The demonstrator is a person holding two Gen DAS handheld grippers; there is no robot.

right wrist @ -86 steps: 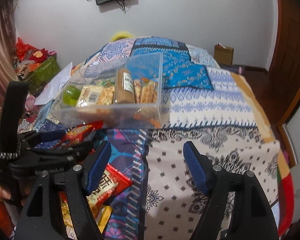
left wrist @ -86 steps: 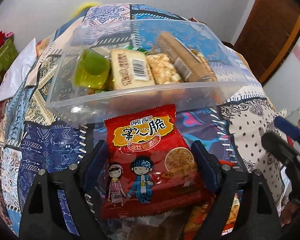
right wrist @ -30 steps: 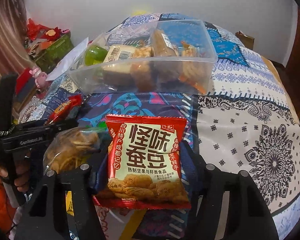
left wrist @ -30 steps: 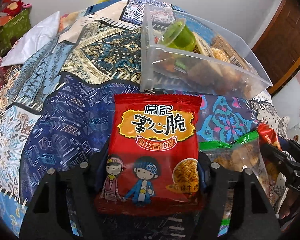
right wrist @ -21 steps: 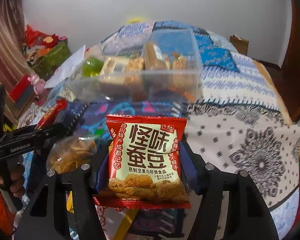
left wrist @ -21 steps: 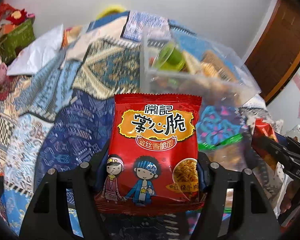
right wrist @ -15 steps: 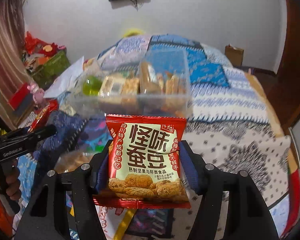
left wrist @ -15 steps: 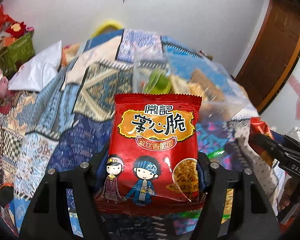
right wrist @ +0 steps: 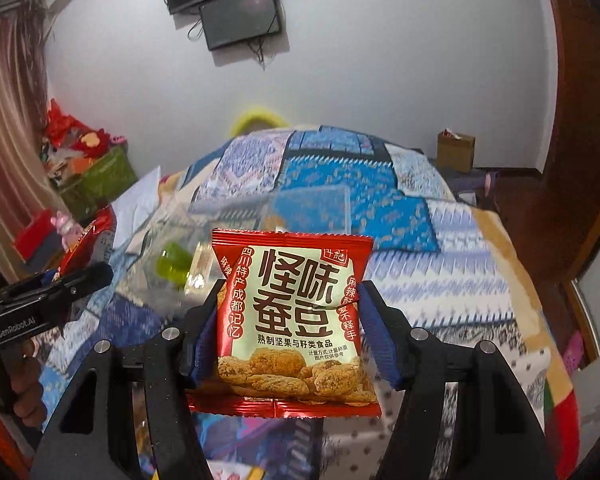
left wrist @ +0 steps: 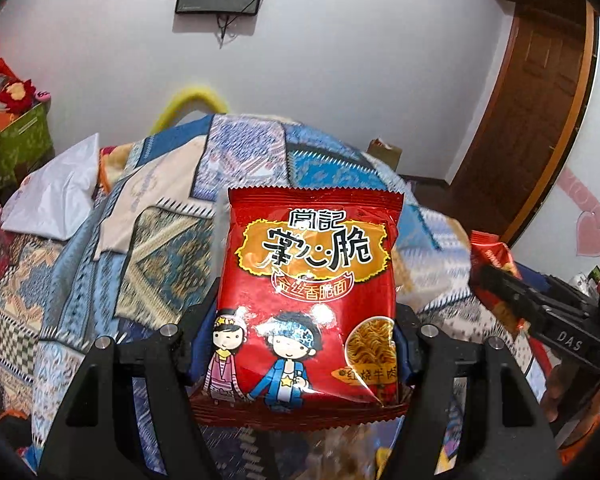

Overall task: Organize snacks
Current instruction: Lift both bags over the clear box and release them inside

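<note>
My left gripper [left wrist: 296, 350] is shut on a red crispy-noodle packet [left wrist: 306, 292] with two cartoon children, held upright above the bed. My right gripper [right wrist: 290, 328] is shut on a red-and-cream broad-bean snack packet [right wrist: 294, 312]. Behind that packet stands the clear plastic box [right wrist: 312, 208] with a green jelly cup [right wrist: 174, 268] and other snacks inside. In the left wrist view the box is almost wholly hidden behind the noodle packet. Each gripper shows at the edge of the other's view: the right one [left wrist: 540, 308] and the left one [right wrist: 48, 288], both carrying their packets.
A patchwork quilt [left wrist: 148, 248] covers the bed. A white bag [left wrist: 56, 196] lies at its left edge, with red and green clutter [right wrist: 92, 160] beyond. A screen [right wrist: 240, 20] hangs on the wall, a wooden door [left wrist: 540, 112] stands right, and a cardboard box [right wrist: 456, 152] sits on the floor.
Both grippers have risen with their packets and tilted up, so the wall and screen now show. The clear box has dropped lower in both views, behind the packets.
</note>
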